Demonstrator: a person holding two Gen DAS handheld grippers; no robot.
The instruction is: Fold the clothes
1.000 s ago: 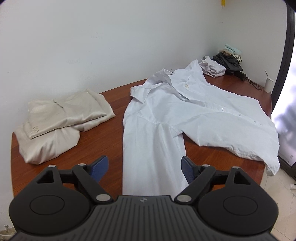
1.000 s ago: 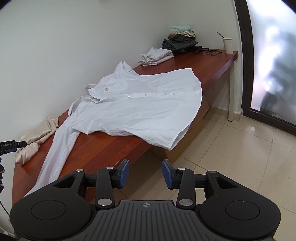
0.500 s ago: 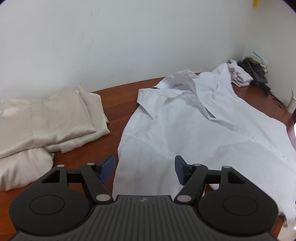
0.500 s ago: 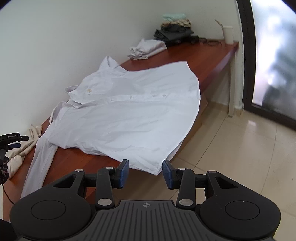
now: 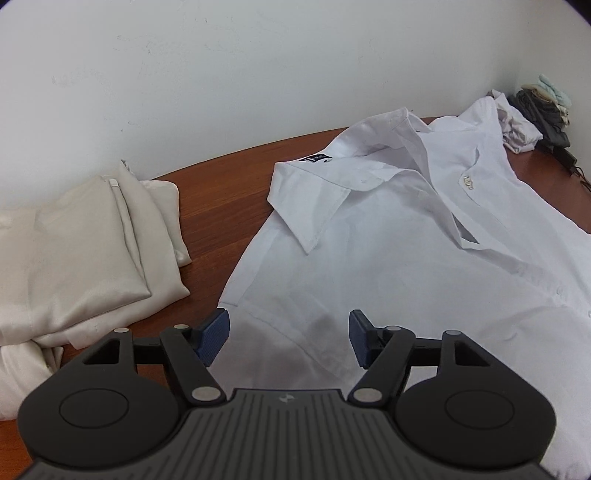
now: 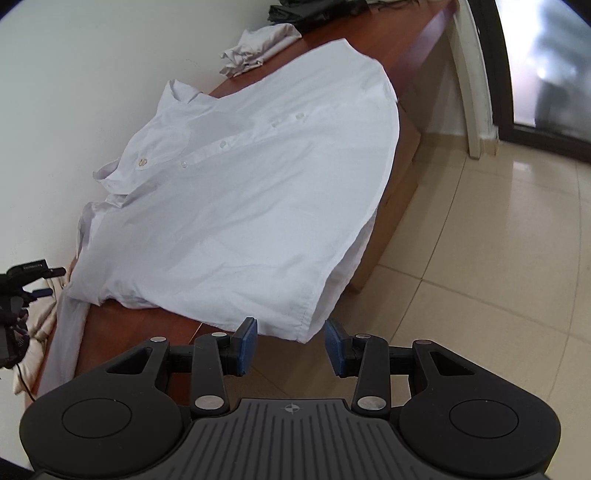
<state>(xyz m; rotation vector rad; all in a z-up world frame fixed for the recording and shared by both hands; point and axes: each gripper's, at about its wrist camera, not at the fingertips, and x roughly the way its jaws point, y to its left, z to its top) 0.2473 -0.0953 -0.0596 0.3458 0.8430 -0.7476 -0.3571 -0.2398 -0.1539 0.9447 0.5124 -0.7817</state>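
White cotton shirt [image 6: 240, 206], soft and light, likely limp, spread buttoned across wooden desk [image 5: 221, 177], hem overhanging; left gripper [image 5: 288, 336] wide apart over shoulder, right gripper [image 6: 290, 345] parted empty at hem corner, likeliest hold.

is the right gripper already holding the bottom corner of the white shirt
No, the right gripper is open, and the white shirt hem corner hangs just ahead of its fingertips.

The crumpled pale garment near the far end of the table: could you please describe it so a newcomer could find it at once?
Follow the long wooden table along the white wall, past the spread white shirt. Just beyond its collar lies the crumpled pale garment, loosely bunched, unlike the flat shirt and the dark pile behind it.
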